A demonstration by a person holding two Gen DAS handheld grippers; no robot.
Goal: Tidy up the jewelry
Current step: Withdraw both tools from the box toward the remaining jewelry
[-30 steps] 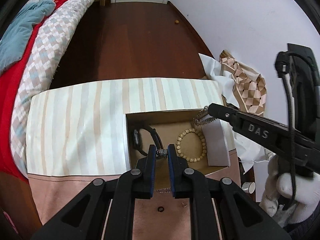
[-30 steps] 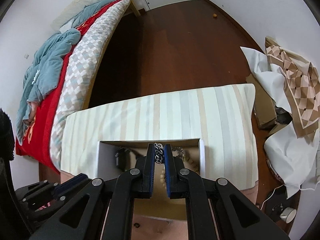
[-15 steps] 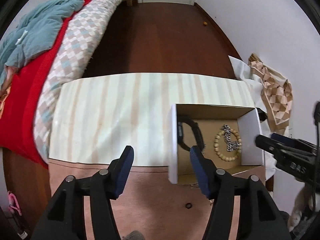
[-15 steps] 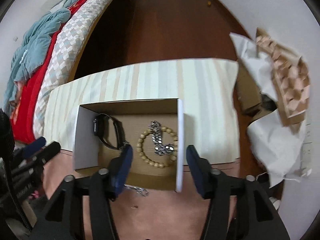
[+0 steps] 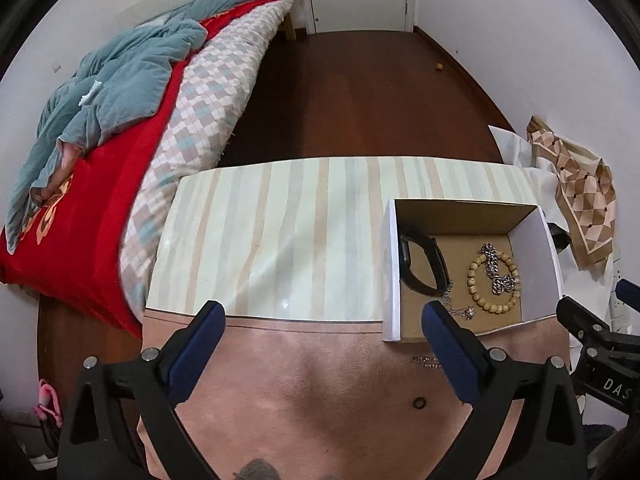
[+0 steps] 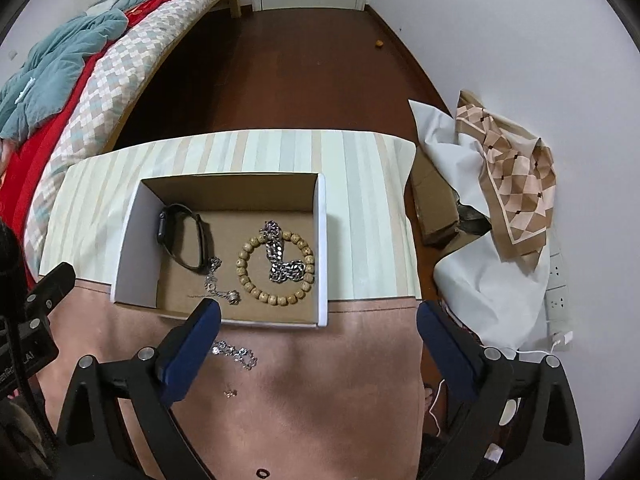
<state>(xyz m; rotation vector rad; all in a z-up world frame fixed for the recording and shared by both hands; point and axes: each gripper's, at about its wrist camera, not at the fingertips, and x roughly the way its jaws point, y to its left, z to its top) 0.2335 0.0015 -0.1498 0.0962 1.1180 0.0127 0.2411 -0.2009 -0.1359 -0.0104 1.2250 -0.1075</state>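
Observation:
An open cardboard box (image 6: 322, 240) (image 5: 389, 264) sits on the table. Inside lie a black smart band (image 6: 180, 240) (image 5: 420, 264), a wooden bead bracelet (image 6: 276, 268) (image 5: 494, 280), a heavy silver chain (image 6: 280, 258) (image 5: 498, 272) across the beads, and a thin silver necklace (image 6: 218, 284) (image 5: 460, 308). On the pink mat in front lie a sparkly bracelet (image 6: 236, 354), a small earring (image 6: 229, 393) and a dark ring (image 6: 262, 472) (image 5: 419, 402). My left gripper (image 5: 324, 328) and right gripper (image 6: 318, 330) are wide open and empty, above the mat.
The table has a striped cloth (image 5: 280, 224) and a pink mat (image 5: 320, 384). A bed (image 5: 120, 120) with red and blue covers stands left. White paper and a patterned scarf (image 6: 516, 180) lie on the floor right, by a power strip (image 6: 558, 296).
Both grippers were shut on jewellery over the box; they opened, left the chain and necklace in the box, and have drawn back and up.

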